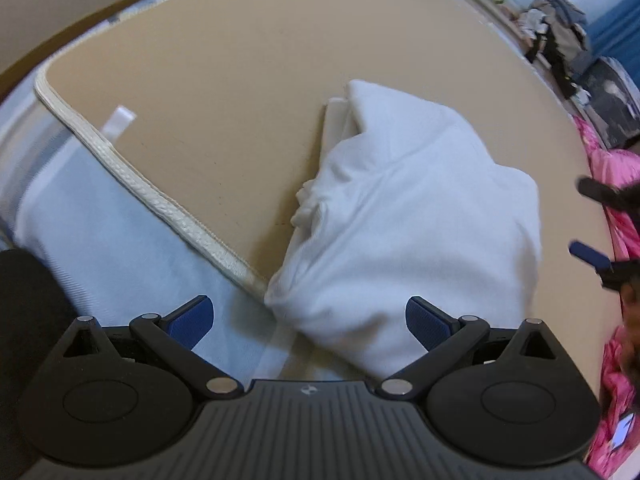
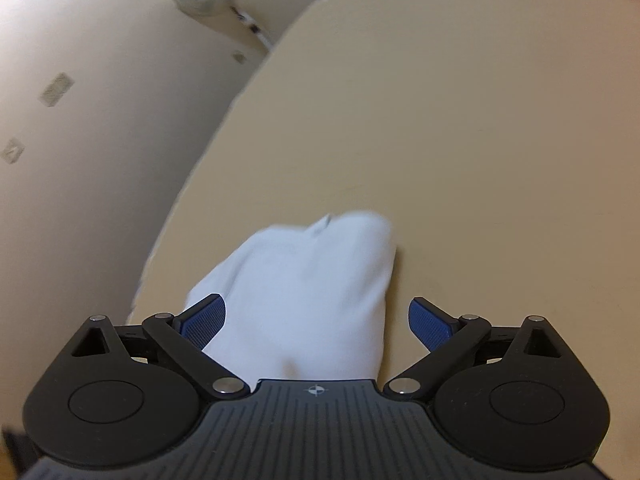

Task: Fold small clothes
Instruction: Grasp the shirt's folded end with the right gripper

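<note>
White cotton, one garment, lies bunched and partly folded on the tan surface, which looks like a mattress or pad with one cream piped edge; I cannot say for sure which it is. I count two grippers, each with two blue-padded fingers.

The left gripper has its fingers spread wide apart, nothing pressed between them. The garment's near end sits just ahead of them and between them, leaning toward the right-hand finger; the piped edge runs ahead of the left-hand finger, with pale blue bedding beyond it on that side.

The right gripper also stands with its fingers wide apart and gripping nothing. The same garment lies between them, its edge overlapping the left-hand finger in that view; whether it touches I cannot tell. The right-hand finger is clear of it.

One small white tag lies well ahead of the left fingers. Pink fabric is off to the far right
</note>
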